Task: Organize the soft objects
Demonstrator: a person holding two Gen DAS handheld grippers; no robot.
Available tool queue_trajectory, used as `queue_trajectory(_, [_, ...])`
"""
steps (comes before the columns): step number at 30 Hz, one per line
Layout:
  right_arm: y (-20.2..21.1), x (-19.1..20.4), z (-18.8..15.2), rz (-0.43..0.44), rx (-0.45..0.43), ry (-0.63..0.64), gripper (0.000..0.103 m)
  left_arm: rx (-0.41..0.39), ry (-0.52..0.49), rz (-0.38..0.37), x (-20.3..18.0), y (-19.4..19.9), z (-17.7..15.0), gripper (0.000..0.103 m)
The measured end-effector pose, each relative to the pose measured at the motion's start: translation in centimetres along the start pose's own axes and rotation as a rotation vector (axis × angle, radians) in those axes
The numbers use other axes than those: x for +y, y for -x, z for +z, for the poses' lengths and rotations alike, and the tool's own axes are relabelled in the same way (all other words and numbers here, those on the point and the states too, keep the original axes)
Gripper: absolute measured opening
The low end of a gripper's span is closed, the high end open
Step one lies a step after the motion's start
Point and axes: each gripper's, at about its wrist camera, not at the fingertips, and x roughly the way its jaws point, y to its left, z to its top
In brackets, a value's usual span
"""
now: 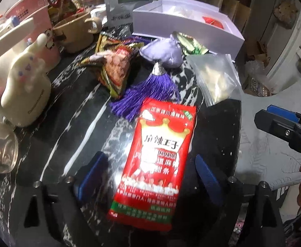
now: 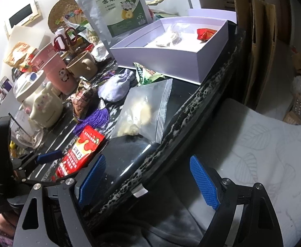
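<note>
Left tongs (image 1: 148,177) spread, red snack packet (image 1: 156,160) lying loose between them on bench (image 1: 68,111). Right tongs (image 2: 148,181) spread, empty, over bench edge. I only see white box (image 2: 165,51) contents from right wrist.

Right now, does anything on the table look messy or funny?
Yes. The purple tassel of the lavender sachet is splayed out, its end tucked under the red snack packet, which lies crooked near the table edge.

A home: cluttered marble table (image 1: 72,107) with mugs (image 2: 82,64), snacks (image 1: 156,160), scissors (image 2: 65,39).
</note>
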Motion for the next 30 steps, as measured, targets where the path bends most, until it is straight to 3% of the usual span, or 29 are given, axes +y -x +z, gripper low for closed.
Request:
queue_trajectory(2, [-0.1,0.0,0.1,-0.003,0.003,0.002,0.085,-0.037,-0.012,-0.008,-0.3,-0.1,0.4,0.068])
queue_trajectory(3, [-0.3,0.0,0.1,-0.005,0.005,0.003,0.085,-0.049,-0.021,-0.017,-0.3,0.1,0.5,0.051])
queue_trajectory(13, [-2.0,1.0,1.9,-0.009,0.007,0.045,0.085,-0.071,0.013,-0.092,0.5,1.7,0.5,0.047])
queue_trajectory(21, [-4.3,2.1,3.9,-0.028,0.006,0.09,0.085,-0.133,0.035,-0.071,1.0,4.5,1.1,0.047])
queue_trajectory(30, [-6.5,2.2,5.6,-0.099,-0.018,0.091,0.085,-0.139,0.098,-0.091,2.2,4.1,1.6,0.047])
